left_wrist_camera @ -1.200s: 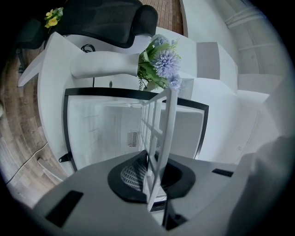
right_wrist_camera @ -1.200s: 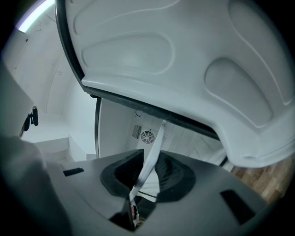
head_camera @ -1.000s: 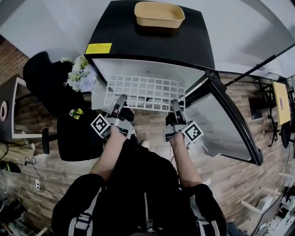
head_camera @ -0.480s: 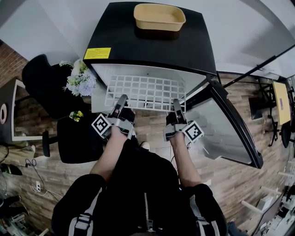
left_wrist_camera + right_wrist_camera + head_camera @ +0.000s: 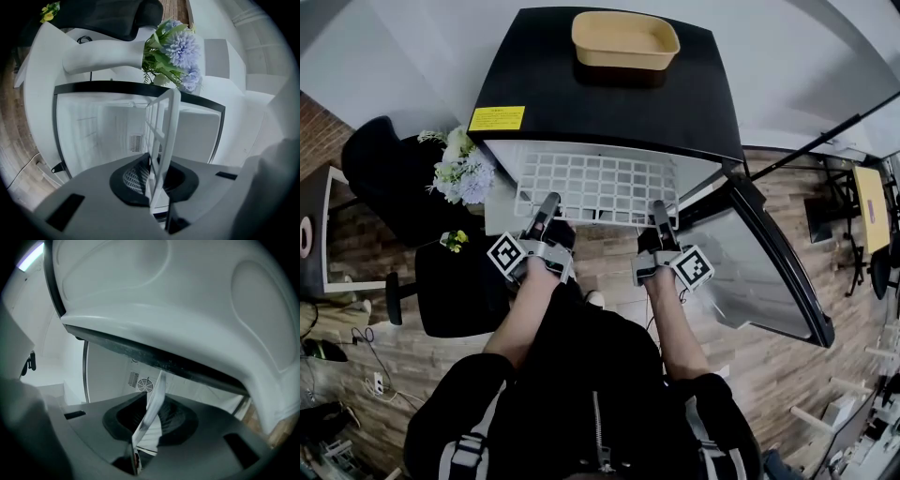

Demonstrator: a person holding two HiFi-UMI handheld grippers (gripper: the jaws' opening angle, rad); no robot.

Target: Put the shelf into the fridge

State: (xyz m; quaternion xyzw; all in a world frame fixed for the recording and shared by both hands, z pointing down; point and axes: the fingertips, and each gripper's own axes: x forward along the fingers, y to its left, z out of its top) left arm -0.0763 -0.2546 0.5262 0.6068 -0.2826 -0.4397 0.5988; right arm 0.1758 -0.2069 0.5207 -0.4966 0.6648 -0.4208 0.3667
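The fridge (image 5: pixel 609 94) fills the upper centre of the frame, its door (image 5: pixel 769 272) open at lower right. The white wire shelf (image 5: pixel 595 183) lies partly inside the opening. The left tool (image 5: pixel 547 204) and right tool (image 5: pixel 658 210) are each clamped on its front edge. Sliding it fully home is left.

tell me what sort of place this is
Probably an office or lab room: a black mini fridge stands on wood-look floor beside a black office chair, with cables lying nearby.
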